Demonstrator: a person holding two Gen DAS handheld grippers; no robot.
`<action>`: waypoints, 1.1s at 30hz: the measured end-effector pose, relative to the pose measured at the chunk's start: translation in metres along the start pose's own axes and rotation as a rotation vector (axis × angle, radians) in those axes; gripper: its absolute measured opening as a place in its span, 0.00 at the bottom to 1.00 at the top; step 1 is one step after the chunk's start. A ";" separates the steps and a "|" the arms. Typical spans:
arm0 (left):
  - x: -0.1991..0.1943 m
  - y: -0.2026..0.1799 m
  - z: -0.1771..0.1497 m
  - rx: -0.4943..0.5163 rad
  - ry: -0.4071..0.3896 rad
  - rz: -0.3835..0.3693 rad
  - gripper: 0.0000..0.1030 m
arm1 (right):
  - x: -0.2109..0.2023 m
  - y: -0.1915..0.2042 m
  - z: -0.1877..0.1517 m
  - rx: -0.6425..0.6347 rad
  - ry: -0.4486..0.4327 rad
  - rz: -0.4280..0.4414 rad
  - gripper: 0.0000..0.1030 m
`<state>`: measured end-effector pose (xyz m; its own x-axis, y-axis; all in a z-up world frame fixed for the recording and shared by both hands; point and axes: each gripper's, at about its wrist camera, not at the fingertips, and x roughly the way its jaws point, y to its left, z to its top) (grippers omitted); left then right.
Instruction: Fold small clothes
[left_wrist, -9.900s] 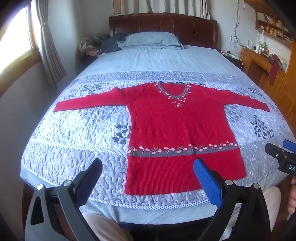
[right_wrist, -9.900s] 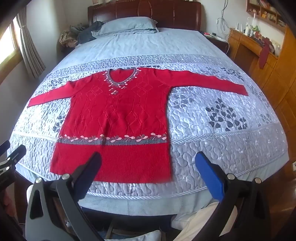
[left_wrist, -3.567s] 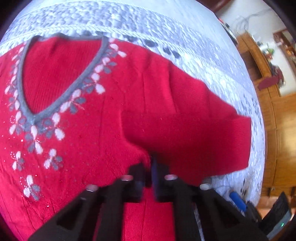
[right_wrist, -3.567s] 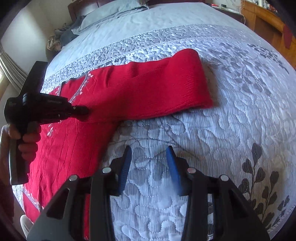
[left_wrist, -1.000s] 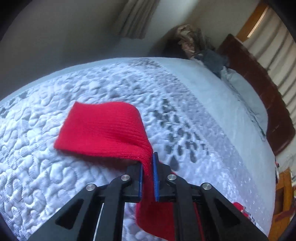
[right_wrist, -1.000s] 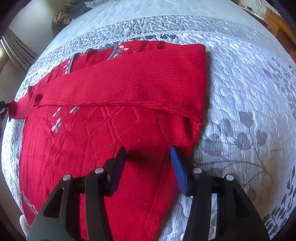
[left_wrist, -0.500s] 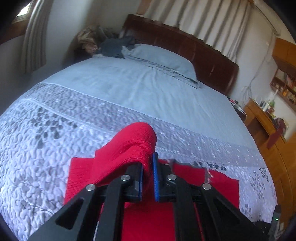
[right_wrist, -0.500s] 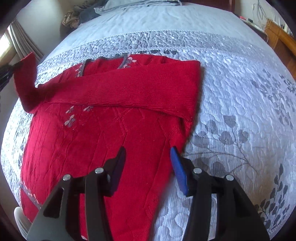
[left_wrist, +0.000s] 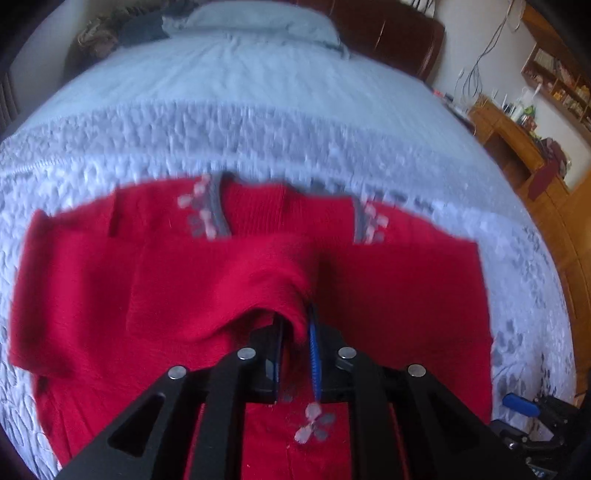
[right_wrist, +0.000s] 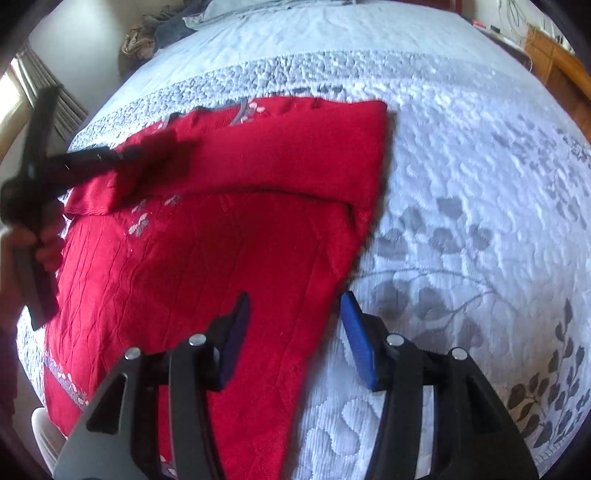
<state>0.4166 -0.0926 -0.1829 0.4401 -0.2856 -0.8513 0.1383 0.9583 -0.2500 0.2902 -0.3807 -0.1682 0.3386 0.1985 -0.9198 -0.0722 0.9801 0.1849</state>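
Sweater (right_wrist: 207, 258) lies flat on the bed (right_wrist: 461, 166), one sleeve folded across its chest. Left tongs (left_wrist: 295, 350) are opening, the other sleeve's cuff (left_wrist: 291, 295) still between them. Right tongs (right_wrist: 293, 339) hover half open, empty, over the sweater's edge.

Daylight fills both views, bright and soft, coming from a window (right_wrist: 9, 101) at the left edge of the right wrist view. Motion blur smears the quilt (left_wrist: 258, 136) and the red sweater (left_wrist: 406, 295) in the left wrist view. Fisheye distortion bulges the bed (right_wrist: 480, 166); dark vignetting rings every corner.
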 end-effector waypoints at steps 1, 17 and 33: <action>0.000 0.002 -0.005 -0.002 0.016 0.004 0.17 | 0.003 0.002 -0.001 -0.001 0.009 0.004 0.50; -0.078 0.130 -0.102 -0.051 0.110 0.190 0.65 | 0.050 0.090 0.000 -0.116 0.217 0.062 0.51; -0.137 0.198 -0.110 -0.246 -0.032 0.233 0.80 | 0.069 0.255 0.144 -0.185 0.219 0.131 0.44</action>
<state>0.2855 0.1376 -0.1664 0.4632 -0.0551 -0.8845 -0.1857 0.9699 -0.1577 0.4301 -0.1161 -0.1345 0.1060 0.2980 -0.9487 -0.2779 0.9249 0.2594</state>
